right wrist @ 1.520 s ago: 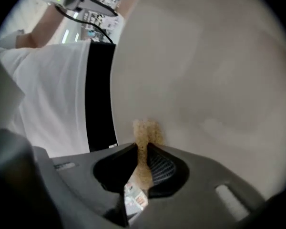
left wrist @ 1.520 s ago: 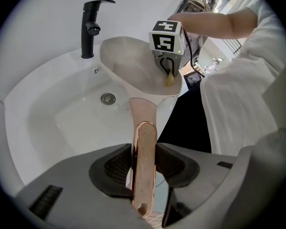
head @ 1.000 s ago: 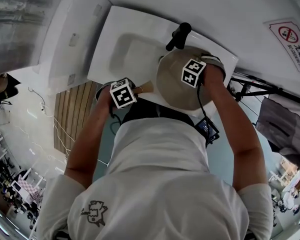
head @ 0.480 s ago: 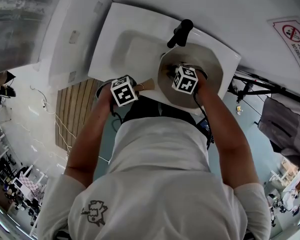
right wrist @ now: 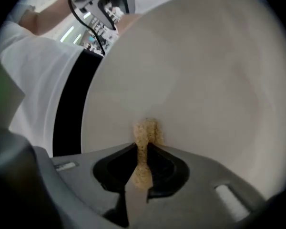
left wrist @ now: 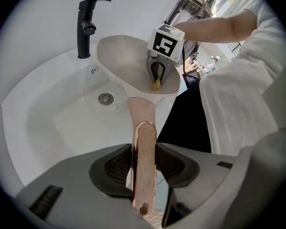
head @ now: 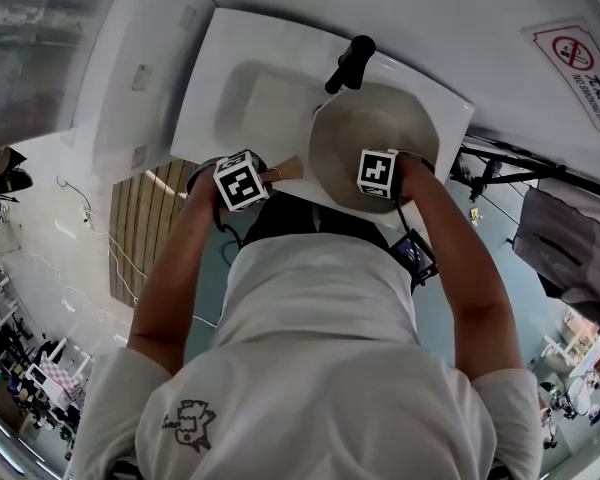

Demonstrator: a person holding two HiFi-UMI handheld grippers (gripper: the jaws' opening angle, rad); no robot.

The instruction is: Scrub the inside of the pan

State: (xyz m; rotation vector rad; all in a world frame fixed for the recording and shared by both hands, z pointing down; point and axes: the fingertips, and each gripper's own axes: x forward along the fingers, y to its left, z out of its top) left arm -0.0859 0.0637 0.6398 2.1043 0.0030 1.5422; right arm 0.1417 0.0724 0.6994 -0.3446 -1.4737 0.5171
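A beige pan (head: 372,123) is held tilted over the white sink (head: 242,88). My left gripper (head: 272,176) is shut on its copper-coloured handle (left wrist: 144,142), which runs straight out between the jaws. The pan's bowl (left wrist: 124,61) faces my right gripper (left wrist: 156,80). That gripper (right wrist: 142,159) is shut on a small yellowish scrub pad (right wrist: 144,140), and the pad's tip presses on the pan's inner surface (right wrist: 195,80) near the rim closest to the person. In the head view the right gripper (head: 377,168) sits at the pan's near edge.
A black faucet (head: 348,63) stands at the back of the sink, just behind the pan. The drain (left wrist: 105,98) lies in the basin (left wrist: 62,123) below. A white wall with a warning sign (head: 575,63) is behind, and the person's body is close to the sink's front.
My right gripper has swept with the pad across the pan's inside, from the right part to the near rim, and has turned. The left gripper and the handle have stayed put.
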